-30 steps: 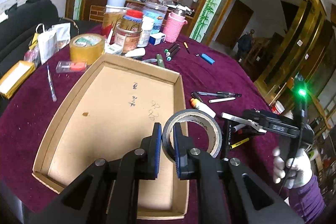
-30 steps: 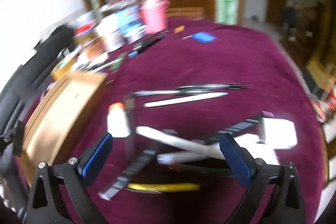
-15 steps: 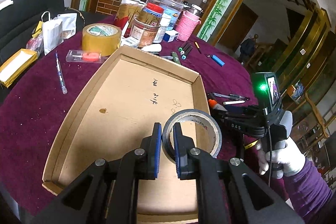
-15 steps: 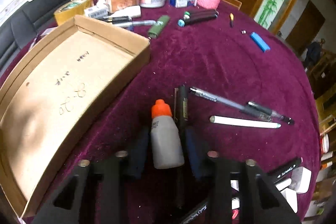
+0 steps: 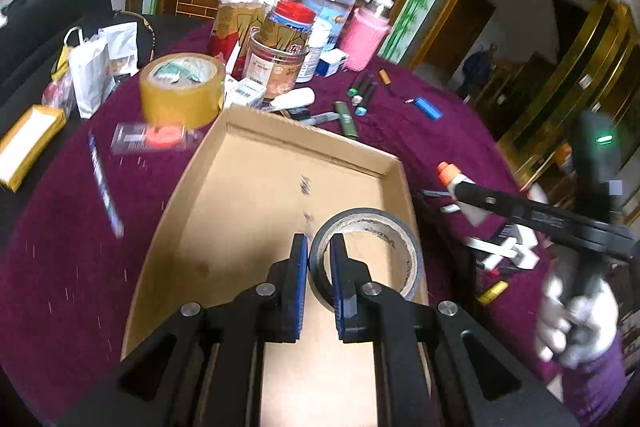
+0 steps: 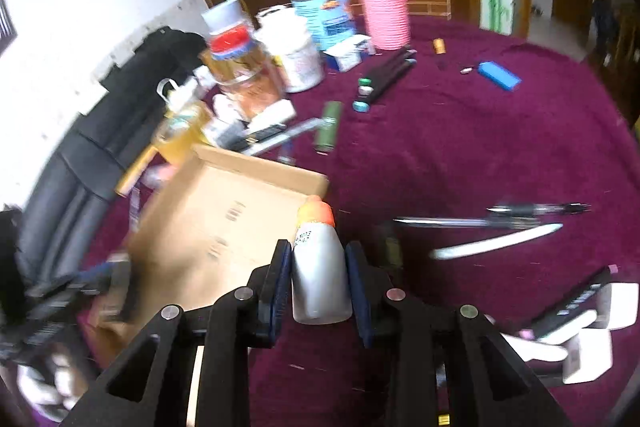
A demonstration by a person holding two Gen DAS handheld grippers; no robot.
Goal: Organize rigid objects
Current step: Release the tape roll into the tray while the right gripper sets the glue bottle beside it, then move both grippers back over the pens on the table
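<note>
Over the cardboard tray, the left gripper is clenched on the near wall of a grey tape roll; its pads pinch the roll's wall from both sides. At three o'clock from the tray, the right gripper is closing on a small white bottle with an orange cap; the bottle hangs above the purple tablecloth by the tray's corner.

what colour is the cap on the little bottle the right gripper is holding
Orange, on the bottle; clearest in the right wrist view.

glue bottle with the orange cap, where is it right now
The glue bottle is clamped between the right gripper pads, held just past the cardboard tray corner nearest it.
</note>
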